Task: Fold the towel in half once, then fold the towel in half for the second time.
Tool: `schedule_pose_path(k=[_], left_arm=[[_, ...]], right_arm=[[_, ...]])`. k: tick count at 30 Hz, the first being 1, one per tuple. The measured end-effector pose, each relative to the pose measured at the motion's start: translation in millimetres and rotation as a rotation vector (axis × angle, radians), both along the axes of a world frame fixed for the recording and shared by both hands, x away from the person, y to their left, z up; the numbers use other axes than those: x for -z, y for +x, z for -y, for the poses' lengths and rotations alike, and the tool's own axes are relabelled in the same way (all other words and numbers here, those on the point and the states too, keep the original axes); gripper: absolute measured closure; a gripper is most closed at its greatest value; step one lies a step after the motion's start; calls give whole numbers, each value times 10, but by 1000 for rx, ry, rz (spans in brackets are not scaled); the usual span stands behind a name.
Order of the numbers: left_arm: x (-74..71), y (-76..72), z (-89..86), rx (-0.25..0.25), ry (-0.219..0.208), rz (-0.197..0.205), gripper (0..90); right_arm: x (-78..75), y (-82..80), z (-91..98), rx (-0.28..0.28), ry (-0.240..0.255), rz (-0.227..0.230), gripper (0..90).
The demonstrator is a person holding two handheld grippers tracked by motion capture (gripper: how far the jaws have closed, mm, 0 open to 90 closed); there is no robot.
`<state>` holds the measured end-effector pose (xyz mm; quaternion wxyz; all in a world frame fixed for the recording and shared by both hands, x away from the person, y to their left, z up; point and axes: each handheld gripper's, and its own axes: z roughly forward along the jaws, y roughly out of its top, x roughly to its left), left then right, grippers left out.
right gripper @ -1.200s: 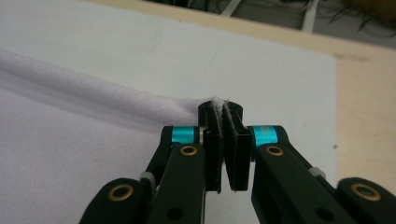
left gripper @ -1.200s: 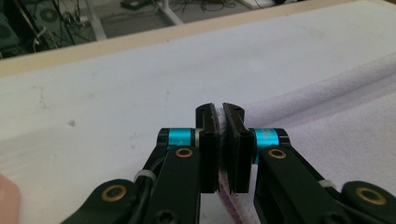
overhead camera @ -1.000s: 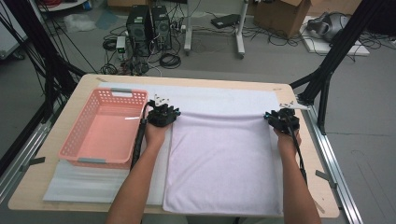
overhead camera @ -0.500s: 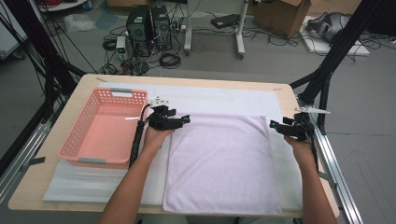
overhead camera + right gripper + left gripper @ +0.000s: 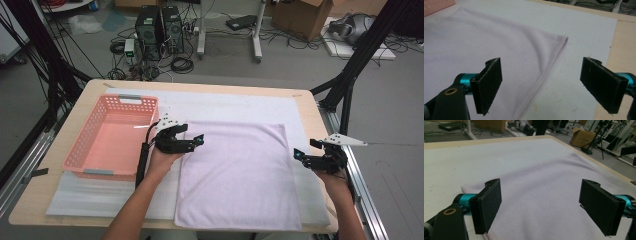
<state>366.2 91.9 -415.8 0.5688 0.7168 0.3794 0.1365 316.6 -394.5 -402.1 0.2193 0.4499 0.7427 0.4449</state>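
Note:
A pale lilac towel (image 5: 240, 175) lies flat on the white mat (image 5: 235, 107). My left gripper (image 5: 195, 141) hovers at the towel's left edge near its far left corner, with its tips pointing over the cloth. Its jaws have just been opening and now stand wide apart. In the left gripper view the towel (image 5: 544, 177) lies below the left gripper (image 5: 544, 207), untouched. My right gripper (image 5: 300, 157) sits just off the towel's right edge. Its jaws have also just been opening. The right gripper (image 5: 546, 85) straddles the hemmed edge of the towel (image 5: 486, 42) without gripping it.
A pink plastic basket (image 5: 80, 147) stands empty on the table's left side, close to my left hand. The wooden table edge (image 5: 310, 107) and a metal rail run along the right. Computers, cables and boxes sit on the floor beyond the table.
Both grippers have let go of the towel's far corners and opened. Each hand has drawn outward and back toward the person, the right one farther. The towel rests flat.

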Motion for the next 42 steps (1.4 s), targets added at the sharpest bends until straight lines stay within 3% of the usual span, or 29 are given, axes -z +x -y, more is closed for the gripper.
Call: schedule_pose_path(k=[15, 20, 26, 28, 30, 33, 35, 40, 42], left_arm=[[68, 48, -77, -69, 14, -33, 195], [130, 128, -71, -95, -9, -94, 195], [117, 265, -14, -90, 46, -131, 240], [147, 313, -29, -117, 54, -129, 247], [192, 355, -37, -155, 90, -141, 270], [234, 399, -28, -208, 95, -135, 310], [277, 441, -20, -227, 107, -152, 318], [358, 553, -23, -309, 146, -199, 353], [353, 610, -14, -310, 160, -197, 367]], right_arm=[[27, 66, -78, 9, -13, -20, 168], [63, 126, -102, 19, -11, -46, 168], [145, 272, -140, 52, -20, -94, 168], [163, 325, -148, 56, -18, -110, 168], [177, 384, -157, 62, -14, -126, 169], [184, 474, -177, 80, -5, -147, 170], [190, 535, -197, 85, -7, -152, 184], [242, 689, -237, 119, -21, -170, 292], [267, 753, -245, 124, -28, -175, 346]])
